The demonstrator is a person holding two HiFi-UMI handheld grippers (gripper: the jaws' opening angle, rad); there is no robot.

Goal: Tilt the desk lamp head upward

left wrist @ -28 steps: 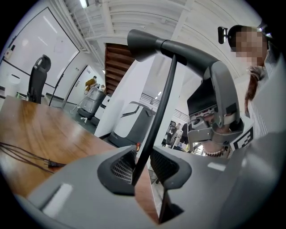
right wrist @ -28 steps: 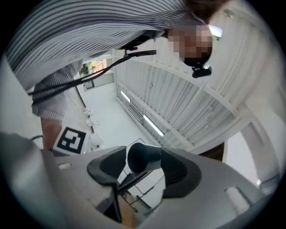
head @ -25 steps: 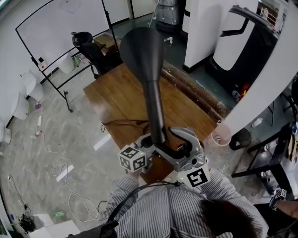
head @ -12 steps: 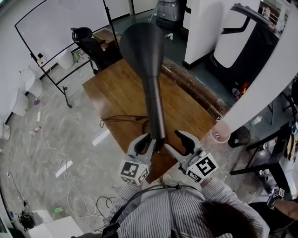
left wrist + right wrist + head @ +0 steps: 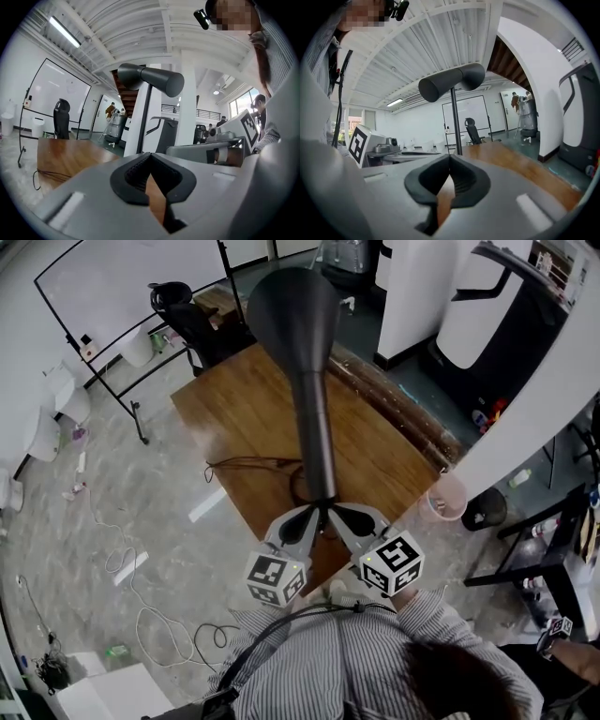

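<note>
Find the lamp (image 5: 317, 427) standing by the table's (image 5: 234, 418) near edge, bare wood stretching beyond. Note left gripper (image 5: 309, 517) and right gripper (image 5: 343, 517), both closed on nothing, tips flanking it. Only from gripper views: its head (image 5: 150, 79) side-on, roughly level.

The desk lamp (image 5: 305, 362) is matt dark grey all over. The table (image 5: 234, 427) shows warm brown wood grain. The left gripper (image 5: 313, 515) and right gripper (image 5: 339, 515) are pale grey with black ribbed pads (image 5: 136, 176). Their cubes (image 5: 277, 577) carry black-and-white square markers. The person's shirt (image 5: 356, 662) is grey-and-white striped.
</note>
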